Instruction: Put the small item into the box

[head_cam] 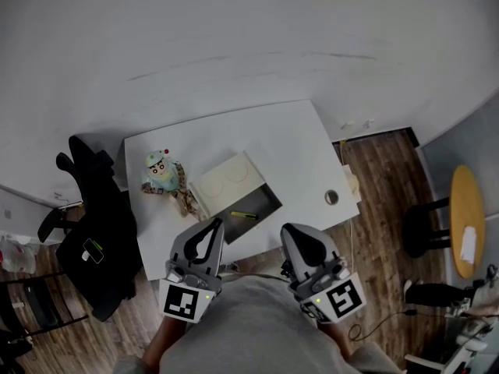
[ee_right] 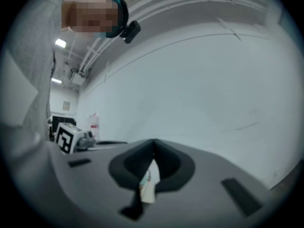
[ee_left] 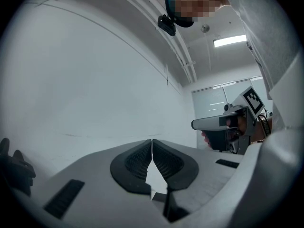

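On the white table (head_cam: 234, 131) in the head view stands a pale box (head_cam: 261, 199) with its lid (head_cam: 228, 176) folded open to the far left. A small yellow-green item (head_cam: 243, 214) lies inside the box on its dark floor. My left gripper (head_cam: 214, 224) and right gripper (head_cam: 288, 230) are held close to the person's body, just short of the table's near edge, both shut and empty. The left gripper view shows its jaws (ee_left: 152, 142) pressed together, with the right gripper (ee_left: 223, 127) off to the side. The right gripper (ee_right: 153, 150) is likewise shut on nothing.
A colourful toy figure (head_cam: 160, 171) sits left of the box with a brown piece (head_cam: 185, 201) beside it. A small round thing (head_cam: 331, 197) lies near the table's right edge. A black chair (head_cam: 93, 240) stands at the left, a yellow round table (head_cam: 466, 220) and a stool (head_cam: 421, 228) at the right.
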`<state>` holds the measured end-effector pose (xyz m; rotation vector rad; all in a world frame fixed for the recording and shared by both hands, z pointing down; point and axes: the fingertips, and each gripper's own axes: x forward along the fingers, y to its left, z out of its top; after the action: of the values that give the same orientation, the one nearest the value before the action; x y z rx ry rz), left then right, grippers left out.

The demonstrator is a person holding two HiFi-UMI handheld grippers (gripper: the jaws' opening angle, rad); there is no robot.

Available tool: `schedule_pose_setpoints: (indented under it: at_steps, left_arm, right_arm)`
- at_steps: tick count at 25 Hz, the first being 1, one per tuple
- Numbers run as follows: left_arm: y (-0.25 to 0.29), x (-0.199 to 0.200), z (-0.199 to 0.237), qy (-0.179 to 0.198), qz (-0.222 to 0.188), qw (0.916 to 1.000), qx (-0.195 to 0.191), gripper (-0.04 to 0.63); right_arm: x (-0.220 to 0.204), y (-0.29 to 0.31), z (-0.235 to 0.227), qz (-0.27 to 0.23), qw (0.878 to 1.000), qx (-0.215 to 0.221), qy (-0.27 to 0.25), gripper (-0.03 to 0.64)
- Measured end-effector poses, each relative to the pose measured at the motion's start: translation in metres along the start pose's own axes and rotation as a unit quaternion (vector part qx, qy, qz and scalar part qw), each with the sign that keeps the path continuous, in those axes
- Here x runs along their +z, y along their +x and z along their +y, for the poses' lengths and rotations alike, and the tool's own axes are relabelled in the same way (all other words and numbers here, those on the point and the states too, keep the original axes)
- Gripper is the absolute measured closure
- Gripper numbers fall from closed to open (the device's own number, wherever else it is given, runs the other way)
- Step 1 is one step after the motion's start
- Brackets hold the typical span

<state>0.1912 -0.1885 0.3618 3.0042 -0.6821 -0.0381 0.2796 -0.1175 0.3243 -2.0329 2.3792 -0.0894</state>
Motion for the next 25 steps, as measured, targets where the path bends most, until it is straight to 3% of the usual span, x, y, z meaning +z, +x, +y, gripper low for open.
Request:
schedule_pose_setpoints:
  at_steps: [5,25]
  left_arm:
    - [-0.002,-0.003,-0.003,-0.002,0.000,1.0000,0.001,0.560]
    - [0.000,-0.008,-0.022,-0.005,0.006,0.9999,-0.013,0.560]
  right_arm:
    - [-0.004,-0.004,-0.004,-0.011,1.000,-0.024,0.016,0.584]
    - [-0.015,-0.026,-0.009,-0.001,0.999,-0.032,0.020,0.584]
